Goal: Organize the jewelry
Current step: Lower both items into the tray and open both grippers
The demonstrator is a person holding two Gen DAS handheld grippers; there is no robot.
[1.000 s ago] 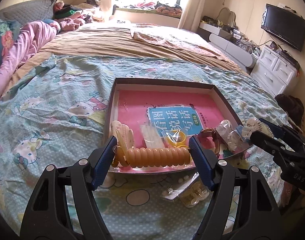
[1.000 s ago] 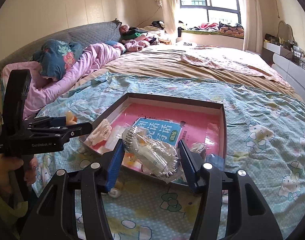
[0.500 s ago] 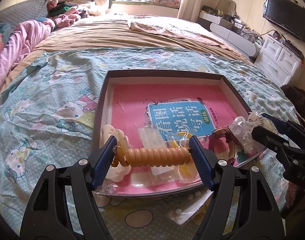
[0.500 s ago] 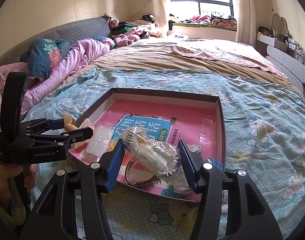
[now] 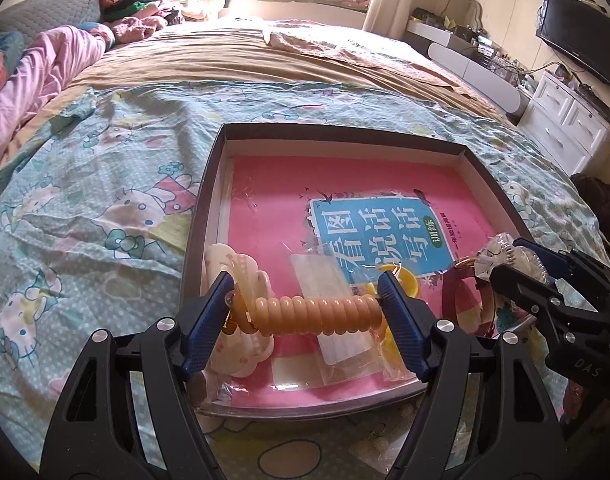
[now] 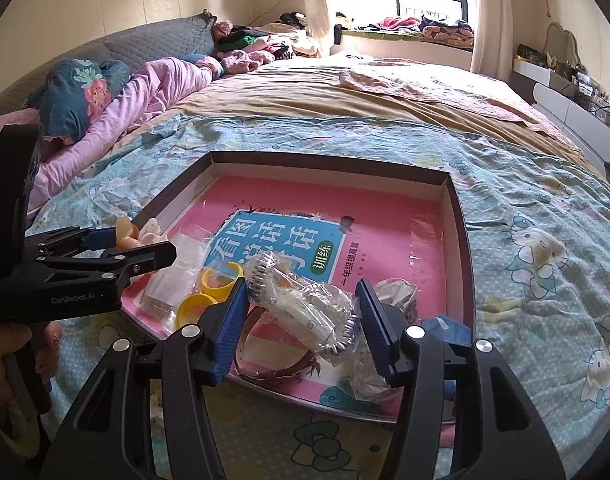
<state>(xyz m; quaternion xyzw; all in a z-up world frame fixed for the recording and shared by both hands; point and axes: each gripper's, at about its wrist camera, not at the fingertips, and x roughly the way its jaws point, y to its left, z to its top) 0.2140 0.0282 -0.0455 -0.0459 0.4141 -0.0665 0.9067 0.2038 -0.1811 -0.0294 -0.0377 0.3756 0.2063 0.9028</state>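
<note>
A dark shallow box (image 5: 209,184) with a pink book lining (image 5: 345,184) lies on the bed; it also shows in the right wrist view (image 6: 461,240). My left gripper (image 5: 307,312) is shut on an orange spiral hair tie (image 5: 317,315), held over the box's near left part. My right gripper (image 6: 303,320) is shut on a clear bagged silver bracelet (image 6: 305,308) over the box's near right part. In the box lie a cream hair claw (image 5: 241,268), yellow rings (image 6: 215,284), a clear packet (image 5: 325,276) and a brown bangle (image 6: 273,364).
Small bagged pieces (image 5: 379,446) lie on the Hello Kitty bedspread (image 5: 85,200) in front of the box. Pink quilt and pillows (image 6: 117,108) lie at the left. A white dresser (image 5: 573,124) and TV (image 5: 581,36) stand right of the bed.
Both grippers have moved forward over the box with their items still held. The box now fills more of both views.
</note>
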